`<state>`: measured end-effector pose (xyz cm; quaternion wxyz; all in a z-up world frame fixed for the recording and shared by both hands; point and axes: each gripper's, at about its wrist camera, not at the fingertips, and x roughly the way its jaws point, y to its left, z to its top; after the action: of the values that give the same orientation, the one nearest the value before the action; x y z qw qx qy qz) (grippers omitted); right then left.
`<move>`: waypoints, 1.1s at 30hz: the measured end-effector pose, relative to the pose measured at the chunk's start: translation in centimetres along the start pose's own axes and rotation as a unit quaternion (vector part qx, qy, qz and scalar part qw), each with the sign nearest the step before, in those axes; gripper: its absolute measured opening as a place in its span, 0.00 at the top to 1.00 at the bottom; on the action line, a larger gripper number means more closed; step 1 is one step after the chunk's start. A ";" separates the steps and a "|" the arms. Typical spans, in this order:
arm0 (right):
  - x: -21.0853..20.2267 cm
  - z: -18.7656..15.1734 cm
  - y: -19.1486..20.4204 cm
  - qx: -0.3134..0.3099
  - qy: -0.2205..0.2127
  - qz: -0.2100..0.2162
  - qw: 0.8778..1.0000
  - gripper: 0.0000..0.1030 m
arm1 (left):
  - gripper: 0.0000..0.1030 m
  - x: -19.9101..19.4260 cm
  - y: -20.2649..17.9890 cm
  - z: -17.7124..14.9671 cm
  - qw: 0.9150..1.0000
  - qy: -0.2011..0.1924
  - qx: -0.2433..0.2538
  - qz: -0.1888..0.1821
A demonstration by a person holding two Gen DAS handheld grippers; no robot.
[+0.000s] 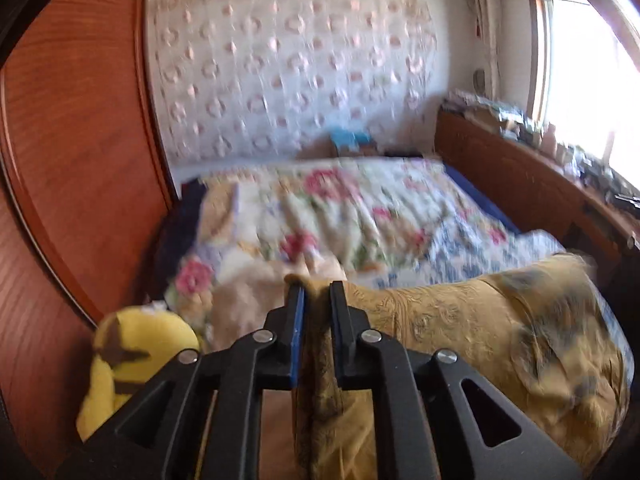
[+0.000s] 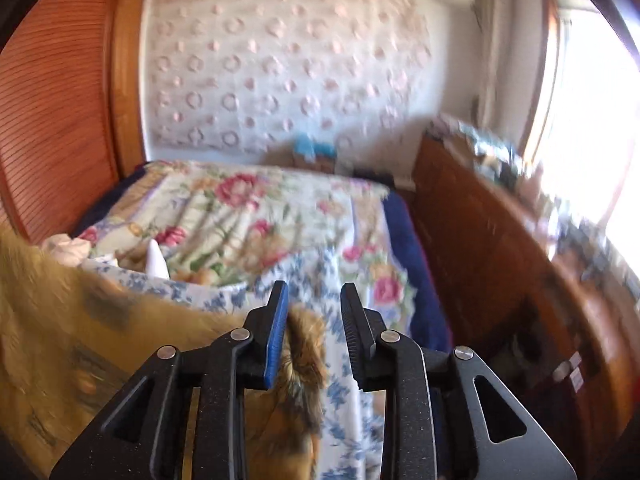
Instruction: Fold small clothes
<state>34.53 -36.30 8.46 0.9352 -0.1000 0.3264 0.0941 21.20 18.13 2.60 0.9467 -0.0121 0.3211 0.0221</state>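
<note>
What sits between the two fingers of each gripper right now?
Left wrist view: a bunched edge of the yellow patterned cloth fills the left gripper. Right wrist view: the cloth's edge hangs in the right gripper, with a gap beside its right finger.

Bed [image 1: 360, 216] under floral quilt, against white wall [image 1: 288, 72] with pink ring pattern. Reddish wood panel [image 1: 80, 140] left. Cluttered wooden cabinet [image 2: 500, 240] right. Bright window [image 2: 592, 120], strong daylight.
</note>
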 end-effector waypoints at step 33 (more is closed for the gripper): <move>1.9 -19.5 2.8 0.013 0.082 0.090 0.992 0.72 | 0.58 -0.2 -6.6 -16.1 0.994 0.109 0.010 -0.023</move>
<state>23.74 -38.24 -8.06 0.8940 -0.0657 0.4111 0.1656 11.57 10.93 -9.94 0.9064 -0.0120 0.4223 -0.0047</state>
